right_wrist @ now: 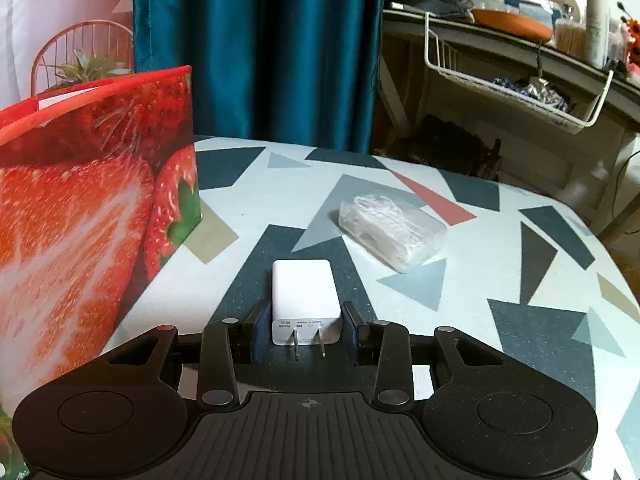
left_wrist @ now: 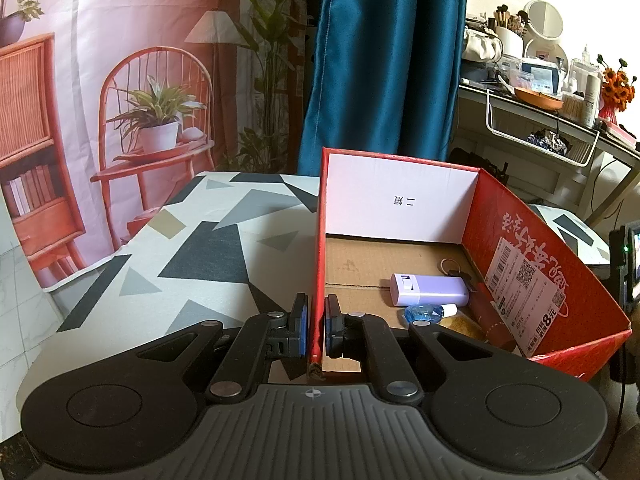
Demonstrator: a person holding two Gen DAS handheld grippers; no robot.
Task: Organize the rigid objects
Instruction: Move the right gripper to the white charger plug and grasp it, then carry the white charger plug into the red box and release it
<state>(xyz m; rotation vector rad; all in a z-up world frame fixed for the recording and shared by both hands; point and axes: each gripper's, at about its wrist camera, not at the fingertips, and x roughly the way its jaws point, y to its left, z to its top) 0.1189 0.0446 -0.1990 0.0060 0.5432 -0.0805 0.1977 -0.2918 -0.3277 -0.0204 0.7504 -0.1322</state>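
Note:
My left gripper (left_wrist: 316, 326) is shut on the left wall of the red cardboard box (left_wrist: 532, 256). Inside the box lie a purple case (left_wrist: 428, 289), a small blue bottle (left_wrist: 426, 314) and other small items. My right gripper (right_wrist: 306, 326) is shut on a white plug charger (right_wrist: 304, 298), prongs toward the camera, just above the patterned tablecloth (right_wrist: 460, 280). The box's strawberry-printed outside (right_wrist: 88, 216) stands to the charger's left. A clear plastic packet (right_wrist: 394, 230) lies on the table beyond the charger, to the right.
A blue curtain (left_wrist: 380, 60) hangs behind the table. A cluttered shelf with a white wire basket (right_wrist: 516, 84) stands at the back right. A pink printed backdrop (left_wrist: 100, 100) is at the left. The table edge curves away at the right.

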